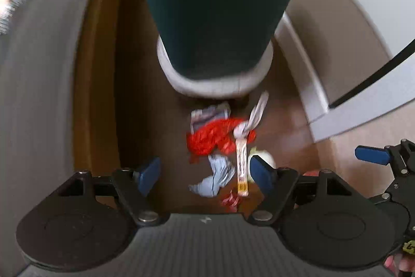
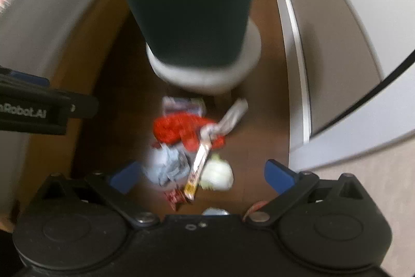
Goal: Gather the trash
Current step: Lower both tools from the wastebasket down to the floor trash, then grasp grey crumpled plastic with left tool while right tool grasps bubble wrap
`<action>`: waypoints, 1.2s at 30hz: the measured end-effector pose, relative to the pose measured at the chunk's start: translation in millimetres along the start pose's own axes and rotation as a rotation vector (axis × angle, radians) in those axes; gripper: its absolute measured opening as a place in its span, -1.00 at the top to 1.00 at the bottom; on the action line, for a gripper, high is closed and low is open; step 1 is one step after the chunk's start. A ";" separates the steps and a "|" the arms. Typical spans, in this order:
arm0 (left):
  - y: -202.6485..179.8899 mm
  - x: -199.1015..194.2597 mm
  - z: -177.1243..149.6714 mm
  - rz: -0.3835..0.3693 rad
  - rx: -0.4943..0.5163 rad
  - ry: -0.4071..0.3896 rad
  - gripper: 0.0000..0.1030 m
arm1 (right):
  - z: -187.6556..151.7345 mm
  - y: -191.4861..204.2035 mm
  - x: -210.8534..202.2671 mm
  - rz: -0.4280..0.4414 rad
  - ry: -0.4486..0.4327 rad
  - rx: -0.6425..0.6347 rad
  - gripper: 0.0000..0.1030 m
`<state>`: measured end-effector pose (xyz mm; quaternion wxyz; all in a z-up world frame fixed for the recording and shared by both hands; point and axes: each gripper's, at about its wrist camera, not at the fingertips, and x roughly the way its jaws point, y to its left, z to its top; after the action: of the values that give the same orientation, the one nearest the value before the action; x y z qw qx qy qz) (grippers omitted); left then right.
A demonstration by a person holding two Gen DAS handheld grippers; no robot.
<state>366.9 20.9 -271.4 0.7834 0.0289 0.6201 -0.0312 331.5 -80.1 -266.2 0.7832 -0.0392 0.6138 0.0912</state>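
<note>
A pile of trash lies on the brown floor in front of a teal bin (image 1: 220,4) (image 2: 189,4) with a white base. The pile holds a crumpled red wrapper (image 1: 215,136) (image 2: 176,129), pale blue crumpled paper (image 1: 218,175) (image 2: 166,165), a long stick wrapper (image 1: 241,162) (image 2: 199,162), a white wad (image 1: 268,159) (image 2: 218,173) and a small red wrapper (image 1: 230,199) (image 2: 175,196). My left gripper (image 1: 205,173) is open above the blue paper and touches nothing. My right gripper (image 2: 201,175) is open wide over the stick wrapper and white wad, and holds nothing.
A printed packet (image 1: 207,113) lies by the bin's base. A pale curved wall (image 1: 39,69) stands on the left. A white skirting and panel (image 1: 306,74) rise on the right, crossed by a black cable (image 1: 376,77). The two grippers hang side by side, close together.
</note>
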 end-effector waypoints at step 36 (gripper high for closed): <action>-17.2 336.3 -40.4 -0.077 0.074 0.417 -0.46 | -108.0 -54.4 309.5 -0.028 0.580 0.381 -0.83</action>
<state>403.3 2.8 -608.2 0.6348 0.0398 0.7678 -0.0772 310.0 -122.9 -595.0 0.5704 0.0750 0.8164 -0.0509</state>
